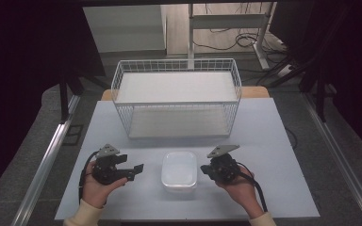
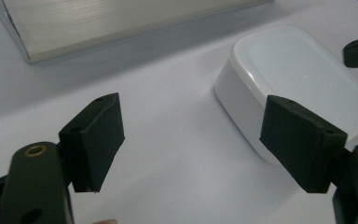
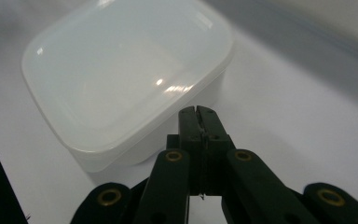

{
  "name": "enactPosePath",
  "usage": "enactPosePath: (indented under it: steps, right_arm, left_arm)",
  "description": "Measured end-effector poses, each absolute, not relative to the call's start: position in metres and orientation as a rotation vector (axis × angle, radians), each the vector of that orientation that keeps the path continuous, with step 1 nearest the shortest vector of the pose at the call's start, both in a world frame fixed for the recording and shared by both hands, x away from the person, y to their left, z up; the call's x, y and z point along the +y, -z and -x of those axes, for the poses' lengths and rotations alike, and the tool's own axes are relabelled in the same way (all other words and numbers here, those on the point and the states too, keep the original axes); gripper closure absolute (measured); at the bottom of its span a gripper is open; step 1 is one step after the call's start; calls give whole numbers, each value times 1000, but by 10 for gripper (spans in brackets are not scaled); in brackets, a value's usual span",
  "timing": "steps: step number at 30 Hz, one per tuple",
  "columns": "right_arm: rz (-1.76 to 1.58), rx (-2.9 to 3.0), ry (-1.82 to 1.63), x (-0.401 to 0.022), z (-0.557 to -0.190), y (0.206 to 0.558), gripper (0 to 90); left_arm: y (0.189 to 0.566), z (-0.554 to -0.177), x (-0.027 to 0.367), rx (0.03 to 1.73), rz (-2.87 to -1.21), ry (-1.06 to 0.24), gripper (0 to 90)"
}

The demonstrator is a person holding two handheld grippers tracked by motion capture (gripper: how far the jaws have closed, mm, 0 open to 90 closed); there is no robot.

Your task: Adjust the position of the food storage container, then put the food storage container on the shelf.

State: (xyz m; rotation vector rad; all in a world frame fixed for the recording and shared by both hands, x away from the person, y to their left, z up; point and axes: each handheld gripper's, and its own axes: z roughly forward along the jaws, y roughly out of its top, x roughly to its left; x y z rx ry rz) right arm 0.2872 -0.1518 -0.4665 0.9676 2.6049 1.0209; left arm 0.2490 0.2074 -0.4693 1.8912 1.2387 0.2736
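Note:
A white lidded plastic box (image 1: 179,170) lies flat on the pale table (image 1: 264,141) between my two hands. My left gripper (image 1: 133,165) sits to its left, pointing at it, open. In the left gripper view the pads (image 2: 98,140) stand wide apart with nothing between them, and the box (image 2: 298,79) lies ahead to the right. My right gripper (image 1: 203,169) is just right of the box, its tips close to the box's side. In the right gripper view its jaws are pressed together on nothing at the right gripper (image 3: 198,114), beside the box (image 3: 126,79).
A white two-tier wire shelf (image 1: 176,103) stands at the back of the table, open toward me; its lower board (image 2: 121,23) shows in the left gripper view. Table edges lie close to both hands at the front. Desk legs and cables stand beyond the table.

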Motion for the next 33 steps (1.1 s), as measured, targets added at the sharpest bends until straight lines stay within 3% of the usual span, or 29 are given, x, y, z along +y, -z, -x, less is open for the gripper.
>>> enactPosePath:
  steps: [2, 3, 8, 14, 19, 33]
  right_arm:
    - [-948, 2545, -1074, -157, -281, 463, 889]
    - [-948, 2511, -1119, -161, -278, 462, 837]
    - [-1027, 2423, -1280, -173, -274, 465, 403]
    - [-1114, 2414, -1337, -177, -278, 468, 246]
    - [-1153, 2396, -1338, -176, -276, 469, 218]
    - [-1237, 2391, -1369, -168, -275, 467, 255]
  left_arm:
    - [468, -248, 207, 1231, -1888, -278, 217]
    - [468, -247, 206, 1228, -1887, -280, 218]
    - [466, -245, 203, 1209, -1887, -283, 219]
    - [467, -246, 204, 1215, -1882, -263, 226]
    - [464, -245, 203, 1205, -1866, -242, 229]
    - [465, -247, 199, 1231, -1846, -153, 240]
